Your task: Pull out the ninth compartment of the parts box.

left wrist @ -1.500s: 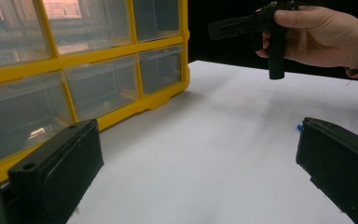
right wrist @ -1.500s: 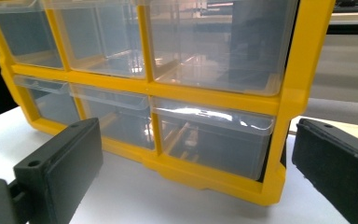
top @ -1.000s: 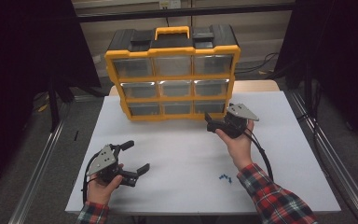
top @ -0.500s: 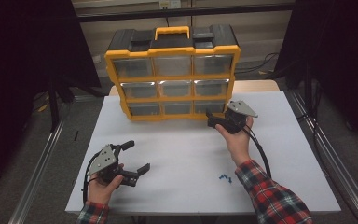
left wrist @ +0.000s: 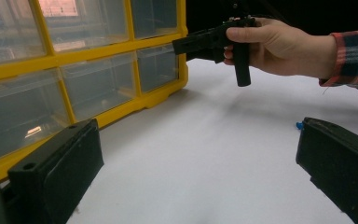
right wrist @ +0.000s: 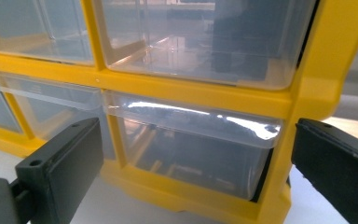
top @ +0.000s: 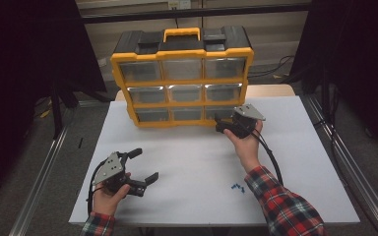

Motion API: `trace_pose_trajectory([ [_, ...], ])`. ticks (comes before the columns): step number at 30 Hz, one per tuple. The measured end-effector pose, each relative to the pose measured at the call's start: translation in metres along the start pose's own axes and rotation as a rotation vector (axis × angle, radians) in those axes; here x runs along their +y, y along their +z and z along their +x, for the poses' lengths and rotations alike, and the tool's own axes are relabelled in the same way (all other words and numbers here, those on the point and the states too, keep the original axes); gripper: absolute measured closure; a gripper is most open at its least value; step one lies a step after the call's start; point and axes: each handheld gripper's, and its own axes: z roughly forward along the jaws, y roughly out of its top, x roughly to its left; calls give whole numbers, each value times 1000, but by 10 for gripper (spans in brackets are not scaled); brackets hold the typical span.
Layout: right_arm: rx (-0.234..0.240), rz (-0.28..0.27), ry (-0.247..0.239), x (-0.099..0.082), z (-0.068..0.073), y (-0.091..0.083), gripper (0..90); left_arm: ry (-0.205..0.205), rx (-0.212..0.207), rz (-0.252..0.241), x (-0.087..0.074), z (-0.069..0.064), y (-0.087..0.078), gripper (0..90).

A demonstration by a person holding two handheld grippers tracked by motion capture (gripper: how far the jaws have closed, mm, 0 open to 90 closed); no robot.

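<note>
Right gripper (top: 220, 124), jaws spread wide, faces the bottom-right clear drawer (right wrist: 191, 149) of a yellow organiser (top: 182, 78), which sits between and just ahead of them. Likely next: closing onto the drawer's lip. Left gripper (top: 145, 167) rests spread on the white worktop (top: 187, 157)

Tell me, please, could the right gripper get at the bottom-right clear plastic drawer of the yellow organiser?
Probably yes: the right gripper hovers open just before the bottom-right clear plastic drawer of the yellow organiser, with nothing between them.
</note>
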Motion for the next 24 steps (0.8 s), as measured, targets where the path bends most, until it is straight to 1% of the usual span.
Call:
trace_pose_trajectory([
  [2,-10,7,-21,0,0,2,18,1,-1,-2,0,0,0,2],
  [3,-10,7,-21,0,0,2,18,6,-1,1,0,0,0,2],
  [4,1,9,-28,-1,0,2,20,4,0,0,0,0,0,2],
  [5,-16,11,-39,-1,-1,3,21,-1,4,2,0,0,-1,1],
  [7,-31,17,-85,-1,-1,4,26,0,4,3,0,0,-1,2],
  [8,-30,18,-100,-2,-1,4,27,8,3,10,0,1,-1,2],
  [10,-37,27,-128,-3,-1,4,30,15,-1,12,0,1,-1,2],
  [11,-37,27,-128,-3,-1,4,30,16,-1,14,0,1,-1,2],
  [12,-38,37,-173,-4,0,4,33,18,-1,14,0,1,-1,2],
  [13,-48,38,-201,-4,1,4,41,18,1,15,0,1,-1,2],
  [14,-56,38,-227,-4,1,4,46,12,4,12,0,1,-1,2],
  [15,-56,38,-227,-4,1,4,46,12,4,12,0,1,-1,2],
  [16,-64,34,-264,-4,2,4,47,14,4,12,0,1,-1,2],
  [17,-66,35,-274,-4,2,4,47,22,3,15,0,2,-1,2],
  [18,-66,35,-274,-4,2,4,47,22,3,15,0,2,-1,2],
  [19,-78,35,-309,-3,2,4,46,24,4,17,0,2,-1,2],
  [20,-79,36,-323,-3,2,4,43,22,3,16,0,2,0,2],
  [21,-79,36,-323,-3,2,4,43,22,4,15,0,2,0,2],
  [23,-81,41,-361,-4,2,4,37,25,2,20,0,2,-1,2],
  [24,-81,41,-361,-4,2,4,37,20,1,19,0,2,0,2],
])
